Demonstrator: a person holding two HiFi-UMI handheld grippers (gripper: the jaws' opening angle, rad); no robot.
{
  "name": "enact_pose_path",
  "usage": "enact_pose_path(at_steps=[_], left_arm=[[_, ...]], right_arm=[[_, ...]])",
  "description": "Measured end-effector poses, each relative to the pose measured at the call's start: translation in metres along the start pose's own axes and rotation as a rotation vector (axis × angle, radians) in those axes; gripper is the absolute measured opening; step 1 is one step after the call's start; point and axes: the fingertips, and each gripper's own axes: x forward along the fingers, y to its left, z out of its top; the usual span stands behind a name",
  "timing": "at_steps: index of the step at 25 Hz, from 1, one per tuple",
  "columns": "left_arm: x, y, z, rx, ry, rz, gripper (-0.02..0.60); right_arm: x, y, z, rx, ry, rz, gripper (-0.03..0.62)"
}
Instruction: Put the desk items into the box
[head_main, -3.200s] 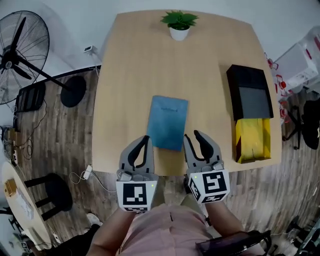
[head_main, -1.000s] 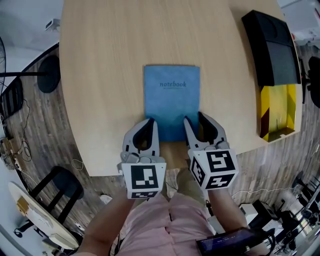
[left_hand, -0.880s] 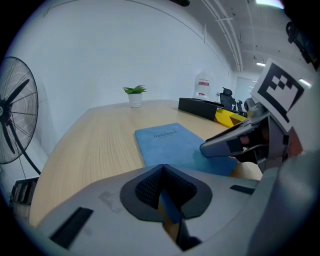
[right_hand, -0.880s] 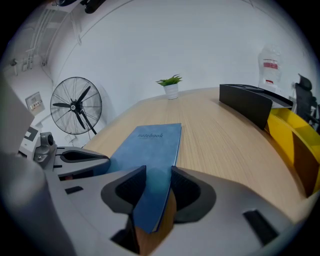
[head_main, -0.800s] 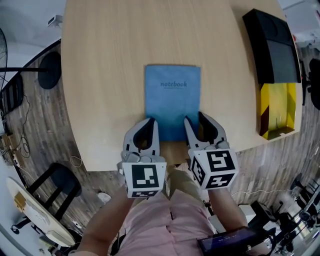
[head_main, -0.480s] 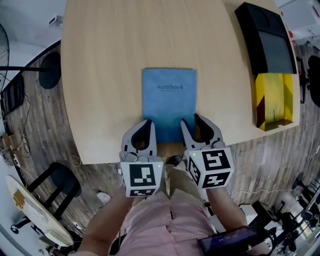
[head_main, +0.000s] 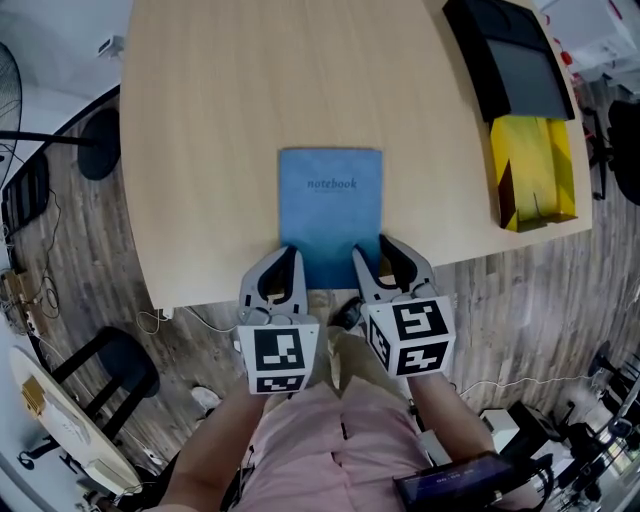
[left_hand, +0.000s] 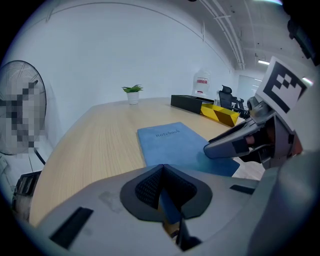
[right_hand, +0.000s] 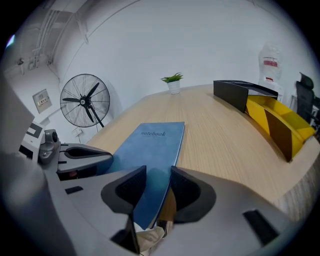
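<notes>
Left gripper (left_hand: 161, 169) is clenched, empty, at the blue notebook's (head_main: 330, 200) near left corner. Right gripper (right_hand: 158, 175) is released, jaws straddling the notebook's near right edge.

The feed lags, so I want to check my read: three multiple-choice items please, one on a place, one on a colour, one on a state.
1. The notebook lies: A on the floor; B at the table's near edge; C beside the plant.
2. The box's open end is: A red; B green; C yellow.
3. The right tool's jaws are: A apart; B shut together; C clamped on the box.
B, the head view shows it at the edge; C, that end is plainly yellow; A, the right gripper view shows a gap with blue cover in it.
</notes>
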Motion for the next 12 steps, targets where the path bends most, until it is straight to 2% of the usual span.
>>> enact_pose_path(at_steps=[12], left_arm=[[-0.023,-0.026,-0.022,0.020,-0.016,0.014,0.012]], right_arm=[[-0.025,0.005,-0.033,0.004,-0.030,-0.006,0.156]])
